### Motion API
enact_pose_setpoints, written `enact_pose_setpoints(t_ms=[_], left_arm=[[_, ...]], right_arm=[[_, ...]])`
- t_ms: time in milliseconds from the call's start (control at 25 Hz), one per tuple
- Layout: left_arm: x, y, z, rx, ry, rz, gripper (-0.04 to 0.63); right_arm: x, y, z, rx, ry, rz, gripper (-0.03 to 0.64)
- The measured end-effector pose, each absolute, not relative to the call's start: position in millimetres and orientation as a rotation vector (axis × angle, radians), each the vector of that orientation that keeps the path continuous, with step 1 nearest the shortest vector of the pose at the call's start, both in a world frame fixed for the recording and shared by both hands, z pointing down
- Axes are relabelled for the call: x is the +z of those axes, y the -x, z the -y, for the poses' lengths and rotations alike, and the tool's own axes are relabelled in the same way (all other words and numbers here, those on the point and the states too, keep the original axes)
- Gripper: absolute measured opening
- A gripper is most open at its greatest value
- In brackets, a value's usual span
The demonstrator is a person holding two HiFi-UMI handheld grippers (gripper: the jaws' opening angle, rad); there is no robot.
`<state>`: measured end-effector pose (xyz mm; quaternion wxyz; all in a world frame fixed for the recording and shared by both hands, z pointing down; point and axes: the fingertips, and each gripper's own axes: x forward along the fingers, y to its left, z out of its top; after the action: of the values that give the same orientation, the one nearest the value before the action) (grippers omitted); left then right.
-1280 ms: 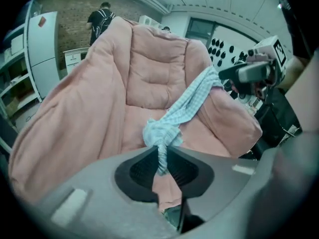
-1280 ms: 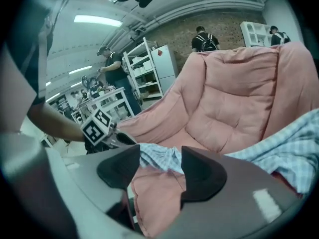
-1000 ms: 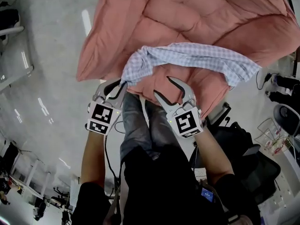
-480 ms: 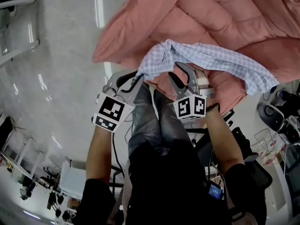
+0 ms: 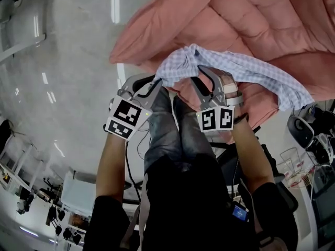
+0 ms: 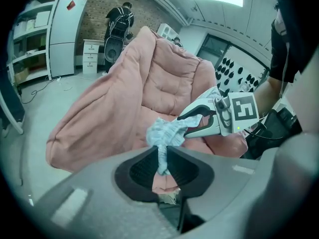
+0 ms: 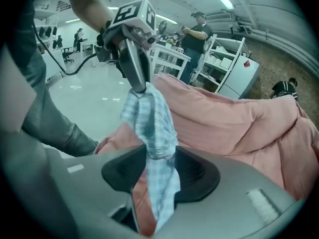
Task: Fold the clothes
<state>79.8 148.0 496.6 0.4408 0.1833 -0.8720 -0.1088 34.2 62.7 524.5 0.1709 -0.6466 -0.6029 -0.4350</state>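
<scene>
A blue-and-white checked garment lies in a long bunch across a pink quilt. My left gripper is shut on the garment's left end, and a thin twist of cloth runs between its pads. My right gripper sits close beside it on the same end. Its jaws have just been closing, and the bunched garment fills the gap between the pads and hangs below them. The left gripper shows in the right gripper view just above that bunch. In the left gripper view the right gripper sits just behind the gripped cloth.
The quilt is heaped high over a shiny grey floor. The person's legs in grey trousers are right below the grippers. A black chair and a wire basket stand at the right. White shelves and people are farther off.
The right gripper has rolled over and come onto the garment's left end, its jaws narrowing round the cloth. The left gripper has kept its hold and shifted slightly.
</scene>
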Motion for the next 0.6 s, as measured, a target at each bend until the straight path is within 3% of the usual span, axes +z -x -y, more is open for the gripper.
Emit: enact_pose_setpoints(t_ms=[160, 440, 600], left_arm=[[506, -87, -145, -0.291, -0.436, 2.135, 0.061], [529, -99, -131, -0.25, -0.483, 2.103, 0.071], [542, -91, -115, -0.124, -0.531, 2.103, 0.109]], right_arm=[[519, -26, -67, -1.24, 1.863, 1.715, 0.082], [507, -18, -68, -1.221, 1.866, 1.716, 0.043], [497, 0, -66, -1.179, 1.826, 1.754, 0.043]])
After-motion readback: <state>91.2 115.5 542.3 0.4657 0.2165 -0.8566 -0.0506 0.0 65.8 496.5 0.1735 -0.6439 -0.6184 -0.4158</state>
